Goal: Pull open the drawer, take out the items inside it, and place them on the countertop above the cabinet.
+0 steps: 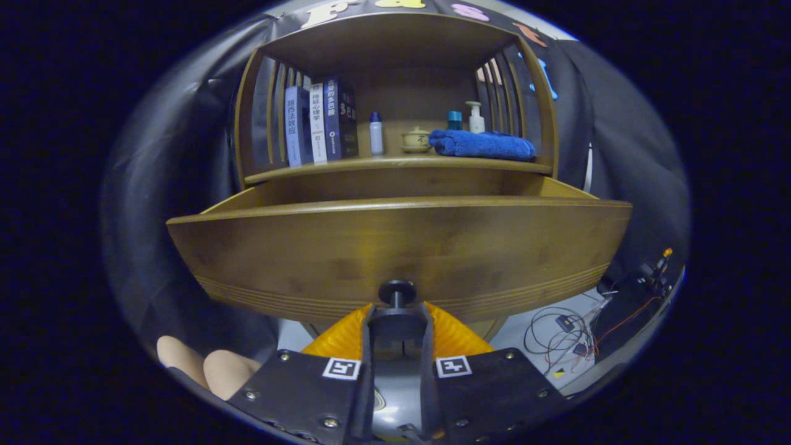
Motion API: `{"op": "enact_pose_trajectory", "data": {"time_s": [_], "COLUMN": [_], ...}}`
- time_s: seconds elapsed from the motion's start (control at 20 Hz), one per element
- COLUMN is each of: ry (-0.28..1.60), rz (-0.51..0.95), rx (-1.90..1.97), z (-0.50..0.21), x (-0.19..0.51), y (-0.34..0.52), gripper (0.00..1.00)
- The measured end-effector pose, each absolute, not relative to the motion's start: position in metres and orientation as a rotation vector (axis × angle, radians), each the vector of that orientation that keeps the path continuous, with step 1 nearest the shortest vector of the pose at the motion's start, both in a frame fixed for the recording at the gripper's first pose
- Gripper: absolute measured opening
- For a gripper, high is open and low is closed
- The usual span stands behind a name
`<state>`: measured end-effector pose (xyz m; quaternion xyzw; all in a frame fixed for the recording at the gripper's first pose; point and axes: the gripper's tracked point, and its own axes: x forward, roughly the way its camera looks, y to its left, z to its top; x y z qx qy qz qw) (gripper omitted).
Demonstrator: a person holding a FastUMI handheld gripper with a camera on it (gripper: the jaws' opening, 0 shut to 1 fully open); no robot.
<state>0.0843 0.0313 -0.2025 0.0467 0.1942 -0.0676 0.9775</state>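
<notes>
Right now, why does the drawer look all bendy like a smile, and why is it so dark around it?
In the gripper view, the fisheye lens bows the straight drawer front; the gripper, its fingers closed on the knob, looks stretched; the light falls on the shelf with the blue towel, while the dark cloth behind swallows it.

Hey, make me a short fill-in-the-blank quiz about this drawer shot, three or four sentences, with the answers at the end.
1. The gripper has its fingers closed around the drawer's ____.
2. The drawer stands pulled ____ from the cabinet.
3. On the countertop, the folded towel is ____ in colour.
4. The books stand at the end of the countertop ____ the towel.

Answers: knob; open; blue; opposite
</notes>
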Motion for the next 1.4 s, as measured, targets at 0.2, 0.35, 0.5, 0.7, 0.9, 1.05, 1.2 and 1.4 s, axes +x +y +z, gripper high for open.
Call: {"op": "enact_pose_trajectory", "data": {"time_s": [0.2,0.35,0.5,0.7,0.9,1.05,1.2,1.4], "ry": [0.43,0.446,0.448,0.395,0.233,0.23,0.26,0.419], "rz": [-0.123,-0.098,-0.088,-0.1,-0.108,-0.062,-0.011,0.06], "rx": [0.073,0.069,0.106,0.084,0.087,0.081,0.065,0.051], "z": [-0.208,-0.208,-0.202,-0.174,-0.104,-0.072,-0.061,-0.079], "x": [0.07,0.068,0.054,0.031,0.042,0.076,0.115,0.157], "y": [0.031,0.036,0.035,0.029,0.013,0.005,0.0,0.006], "gripper": [0.3,0.34,0.44,0.45,0.45,0.45,0.45,0.45]}}
